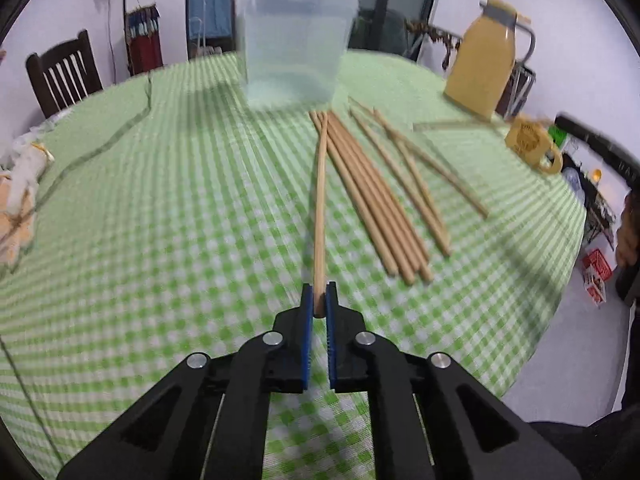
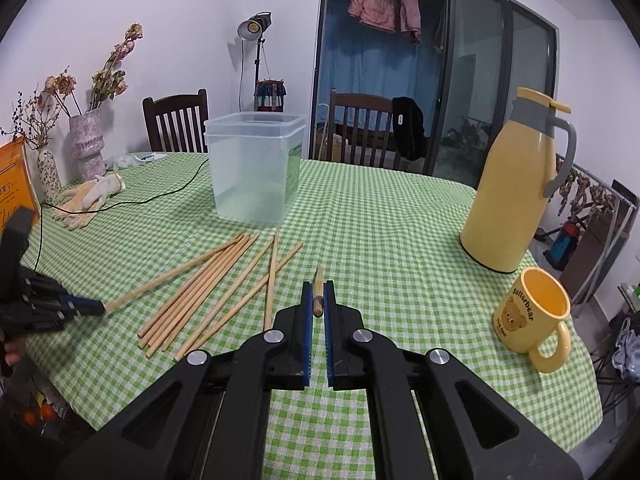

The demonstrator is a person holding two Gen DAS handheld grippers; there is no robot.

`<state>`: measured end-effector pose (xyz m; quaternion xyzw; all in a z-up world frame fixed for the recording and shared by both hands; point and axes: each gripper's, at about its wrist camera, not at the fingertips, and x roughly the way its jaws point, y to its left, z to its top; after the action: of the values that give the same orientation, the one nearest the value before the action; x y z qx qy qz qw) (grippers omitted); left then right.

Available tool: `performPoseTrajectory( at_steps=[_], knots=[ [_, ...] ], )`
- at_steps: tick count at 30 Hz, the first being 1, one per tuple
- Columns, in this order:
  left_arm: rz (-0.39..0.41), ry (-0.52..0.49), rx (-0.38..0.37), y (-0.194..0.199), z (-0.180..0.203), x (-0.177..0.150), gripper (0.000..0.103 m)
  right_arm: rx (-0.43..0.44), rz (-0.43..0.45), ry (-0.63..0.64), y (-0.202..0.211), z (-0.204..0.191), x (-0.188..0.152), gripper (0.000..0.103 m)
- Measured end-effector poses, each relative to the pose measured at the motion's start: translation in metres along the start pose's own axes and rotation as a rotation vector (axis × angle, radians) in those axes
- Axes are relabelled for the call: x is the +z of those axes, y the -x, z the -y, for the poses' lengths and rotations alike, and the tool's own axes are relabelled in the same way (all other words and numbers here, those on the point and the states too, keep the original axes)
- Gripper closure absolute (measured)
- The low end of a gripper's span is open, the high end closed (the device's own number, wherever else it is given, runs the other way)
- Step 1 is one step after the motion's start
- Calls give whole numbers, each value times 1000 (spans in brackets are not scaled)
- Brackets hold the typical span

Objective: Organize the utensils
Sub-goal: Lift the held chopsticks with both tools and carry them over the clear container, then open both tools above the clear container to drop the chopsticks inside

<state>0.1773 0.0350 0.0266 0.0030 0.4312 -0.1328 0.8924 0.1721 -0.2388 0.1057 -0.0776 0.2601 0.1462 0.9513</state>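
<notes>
Several wooden chopsticks (image 1: 376, 192) lie loose on the green checked tablecloth (image 1: 160, 208), in front of a clear plastic container (image 1: 294, 44). My left gripper (image 1: 319, 300) is shut on one chopstick (image 1: 321, 208), which points toward the container. In the right wrist view the pile (image 2: 212, 284) lies left of centre and the container (image 2: 254, 168) stands behind it. My right gripper (image 2: 318, 298) is shut on another chopstick (image 2: 318, 292), seen end-on. The left gripper (image 2: 86, 306) shows at the left edge with its chopstick (image 2: 160, 282).
A yellow thermos jug (image 2: 516, 188) and a yellow bear mug (image 2: 532, 312) stand at the right. Work gloves (image 2: 90, 198), a black cable (image 2: 172, 192), vases with dried flowers (image 2: 86, 144) and an orange box (image 2: 14, 176) are at the left. Chairs (image 2: 176, 120) stand behind the table.
</notes>
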Motion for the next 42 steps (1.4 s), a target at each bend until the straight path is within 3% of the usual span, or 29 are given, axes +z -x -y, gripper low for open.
performPoseTrajectory(
  at_steps=[9, 14, 19, 26, 30, 36, 42],
  knots=[
    [168, -12, -14, 74, -13, 50, 100, -9, 61, 36, 14, 3, 23, 98],
    [186, -37, -34, 92, -22, 81, 100, 18, 85, 54, 16, 7, 48, 98],
    [183, -79, -52, 104, -28, 126, 100, 69, 41, 69, 4, 12, 77, 98],
    [132, -90, -63, 79, -30, 173, 100, 144, -40, 49, -29, 22, 102, 98],
    [179, -115, -69, 89, -26, 197, 100, 149, -39, 64, -36, 22, 114, 98],
    [275, -194, -32, 127, -13, 253, 101, 170, 20, 129, -34, 15, 170, 98],
    [386, -242, 9, 166, 2, 311, 101, 215, 157, 134, -21, 10, 249, 98]
  ],
)
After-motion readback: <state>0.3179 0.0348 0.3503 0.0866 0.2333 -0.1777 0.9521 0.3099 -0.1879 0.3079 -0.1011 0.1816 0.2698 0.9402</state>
